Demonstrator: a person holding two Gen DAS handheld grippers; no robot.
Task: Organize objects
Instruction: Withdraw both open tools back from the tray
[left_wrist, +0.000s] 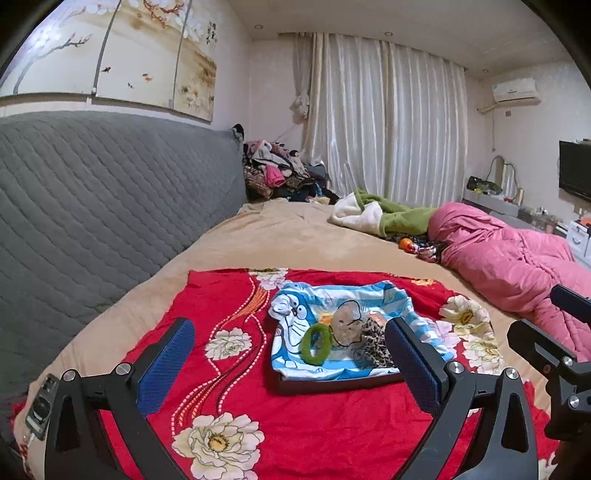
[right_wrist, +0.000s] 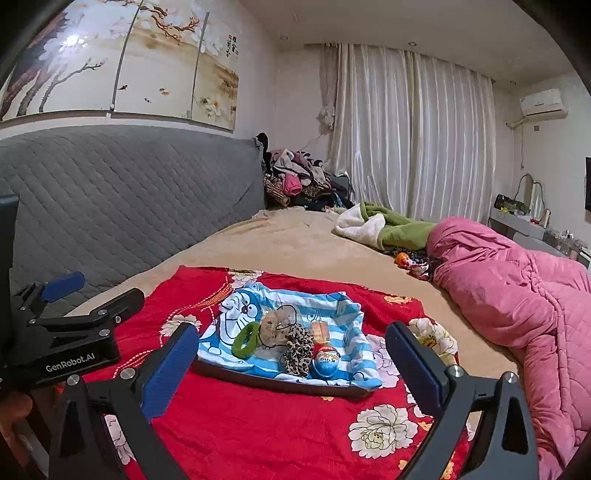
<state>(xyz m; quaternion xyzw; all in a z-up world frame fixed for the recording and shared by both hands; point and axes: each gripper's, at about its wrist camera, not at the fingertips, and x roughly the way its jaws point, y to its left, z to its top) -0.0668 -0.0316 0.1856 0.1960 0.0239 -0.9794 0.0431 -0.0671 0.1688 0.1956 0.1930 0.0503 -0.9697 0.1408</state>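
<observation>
A dark tray (left_wrist: 332, 384) lined with a blue cartoon cloth (left_wrist: 295, 306) sits on a red flowered sheet (left_wrist: 258, 406). In it lie a green hair ring (left_wrist: 316, 344), a clear hair claw (left_wrist: 345, 319) and a leopard scrunchie (left_wrist: 375, 347). The right wrist view shows the tray (right_wrist: 277, 384) with the ring (right_wrist: 245, 339), claw (right_wrist: 275, 325), scrunchie (right_wrist: 297, 350), a red-and-blue egg toy (right_wrist: 325, 361) and a small orange packet (right_wrist: 319, 330). My left gripper (left_wrist: 291, 369) is open and empty just before the tray. My right gripper (right_wrist: 291, 373) is open and empty too.
A grey quilted headboard (left_wrist: 92, 221) runs along the left. A pink quilt (left_wrist: 517, 266) and green-white blanket (left_wrist: 380, 214) lie at the right and far side of the beige bed (left_wrist: 277, 236). A clothes pile (left_wrist: 280, 173) sits at the far corner. Small toys (left_wrist: 417, 245) lie by the quilt.
</observation>
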